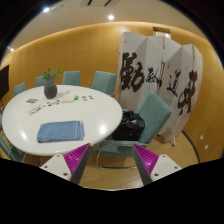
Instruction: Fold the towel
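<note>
A blue towel (61,131) lies folded flat on the round white table (40,110), near the table's front edge. My gripper (111,160) is well back from the table, above the wooden floor, to the right of the towel. Its two fingers with magenta pads (76,156) stand wide apart with nothing between them.
A vase with a plant (51,88) and small items stand on the far side of the table. Teal chairs (150,112) ring the table, one just ahead of my fingers. A white folding screen with black calligraphy (158,72) stands at the back right.
</note>
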